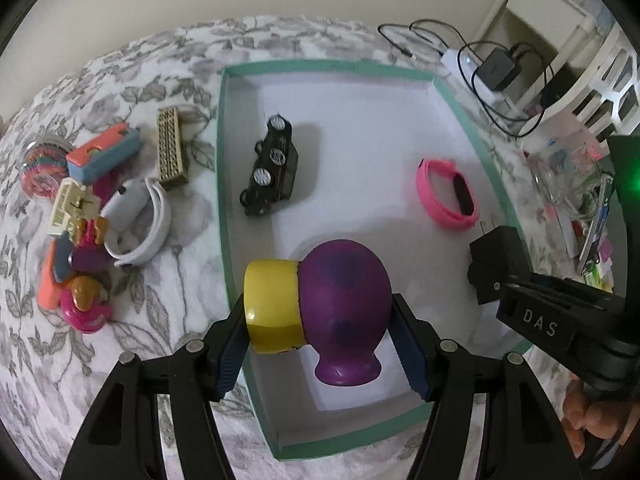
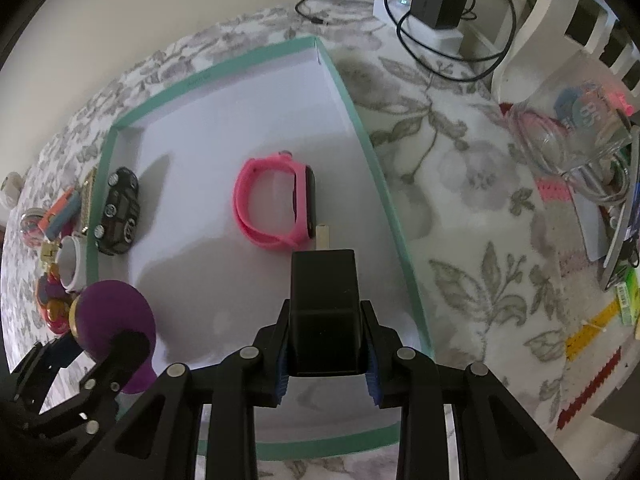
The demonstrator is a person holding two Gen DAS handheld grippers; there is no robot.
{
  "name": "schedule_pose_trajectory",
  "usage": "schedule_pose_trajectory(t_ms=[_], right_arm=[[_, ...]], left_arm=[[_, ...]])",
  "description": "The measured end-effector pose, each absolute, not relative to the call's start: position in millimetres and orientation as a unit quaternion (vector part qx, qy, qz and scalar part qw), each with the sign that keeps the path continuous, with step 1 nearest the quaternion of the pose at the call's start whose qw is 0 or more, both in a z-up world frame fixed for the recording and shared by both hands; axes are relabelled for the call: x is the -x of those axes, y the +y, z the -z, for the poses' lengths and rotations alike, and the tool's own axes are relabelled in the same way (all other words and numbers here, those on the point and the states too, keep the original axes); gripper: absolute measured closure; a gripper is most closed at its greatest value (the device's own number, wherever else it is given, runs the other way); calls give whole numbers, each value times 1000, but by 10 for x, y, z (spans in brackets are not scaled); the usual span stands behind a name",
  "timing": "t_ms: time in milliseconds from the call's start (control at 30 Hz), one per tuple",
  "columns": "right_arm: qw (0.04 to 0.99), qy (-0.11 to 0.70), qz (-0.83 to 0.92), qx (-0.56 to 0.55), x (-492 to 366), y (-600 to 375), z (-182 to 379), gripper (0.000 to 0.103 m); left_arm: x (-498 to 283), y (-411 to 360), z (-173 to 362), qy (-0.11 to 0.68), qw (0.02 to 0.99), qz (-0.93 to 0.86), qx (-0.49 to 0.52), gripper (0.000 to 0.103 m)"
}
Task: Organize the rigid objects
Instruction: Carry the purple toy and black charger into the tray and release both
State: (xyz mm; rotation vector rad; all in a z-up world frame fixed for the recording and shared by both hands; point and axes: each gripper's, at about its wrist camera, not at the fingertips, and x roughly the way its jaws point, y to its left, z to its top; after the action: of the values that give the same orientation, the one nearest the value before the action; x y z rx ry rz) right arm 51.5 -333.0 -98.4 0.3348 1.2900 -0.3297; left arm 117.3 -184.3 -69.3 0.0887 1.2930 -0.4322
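Left gripper (image 1: 324, 354), lower centre of left wrist view: matte black plastic linkage arms w/ triangular cut-outs, round silver pivot screws, dark blue ribbed pads (image 1: 230, 354) on the fingers. Right gripper (image 2: 326, 364), lower centre of right wrist view: same black build, silver screws, blue ribbed pads. In left view at right edge its black body bears white letters "DAS"; green light glow at upper right.

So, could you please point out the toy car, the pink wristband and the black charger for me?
toy car (image 1: 272, 168): left wrist view, on its underside.
pink wristband (image 2: 256, 204): right wrist view, on the strap's left loop.
black charger (image 2: 324, 292): right wrist view, on its top face.
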Motion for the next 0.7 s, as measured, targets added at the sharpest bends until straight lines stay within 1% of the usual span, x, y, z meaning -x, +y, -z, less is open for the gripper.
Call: schedule_pose_trajectory(t_ms=[300, 333, 433, 533, 700], right_arm=[[768, 602, 155, -153, -532, -3322, 1026, 71], [768, 603, 154, -153, -551, -3321, 1029, 69], [768, 602, 153, -154, -557, -3318, 1011, 68], [772, 598, 153, -151, -555, -3315, 944, 68], [788, 578, 154, -145, -549, -3300, 731, 68]], left_arm=[[-1167, -1835, 692, 607, 768, 199, -42, 34], [-1195, -1863, 699, 608, 767, 200, -44, 34], [-1213, -1874, 662, 608, 767, 201, -43, 30], [-1209, -1862, 588, 604, 770, 201, -45, 30], [-1230, -1766, 377, 593, 777, 210, -20, 30]])
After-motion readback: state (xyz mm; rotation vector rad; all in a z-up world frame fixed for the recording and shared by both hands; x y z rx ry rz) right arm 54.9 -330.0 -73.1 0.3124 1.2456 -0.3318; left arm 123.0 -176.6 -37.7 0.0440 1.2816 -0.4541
